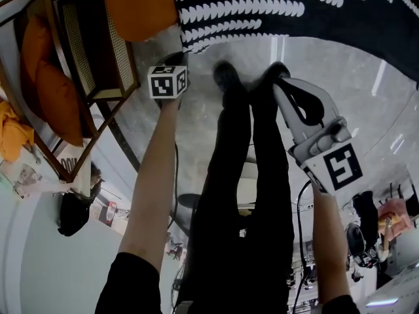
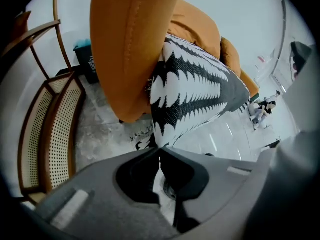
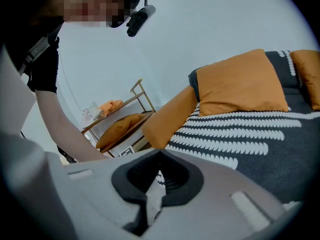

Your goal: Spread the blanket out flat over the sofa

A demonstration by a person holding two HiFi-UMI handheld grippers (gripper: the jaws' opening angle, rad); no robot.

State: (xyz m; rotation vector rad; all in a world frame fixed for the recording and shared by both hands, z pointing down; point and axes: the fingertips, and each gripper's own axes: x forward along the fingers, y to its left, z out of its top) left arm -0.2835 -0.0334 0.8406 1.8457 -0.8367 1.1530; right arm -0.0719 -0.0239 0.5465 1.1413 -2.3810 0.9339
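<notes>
Lighting: bright, even, diffuse indoor light; shadows faint. Glare: white streaks on the glossy floor [image 1: 353, 64] just beside the blanket [image 1: 294, 5], head view. Distortion: strong fisheye bending around the blanket; black vignette at the corners of both gripper views. Focus: blanket pattern sharp; left tool [image 2: 159, 151] below it soft, close to lens.

Both bare forearms reach forward from black short sleeves. The left arm [image 1: 154, 175] stretches straight toward the far side, its claw [image 2: 159, 151] pinched tight on the edge of the blanket [image 2: 190, 94]. The right arm [image 1: 327, 234] stays nearer, its claw [image 3: 160, 155] closed with nothing in it, angled far-left.
</notes>
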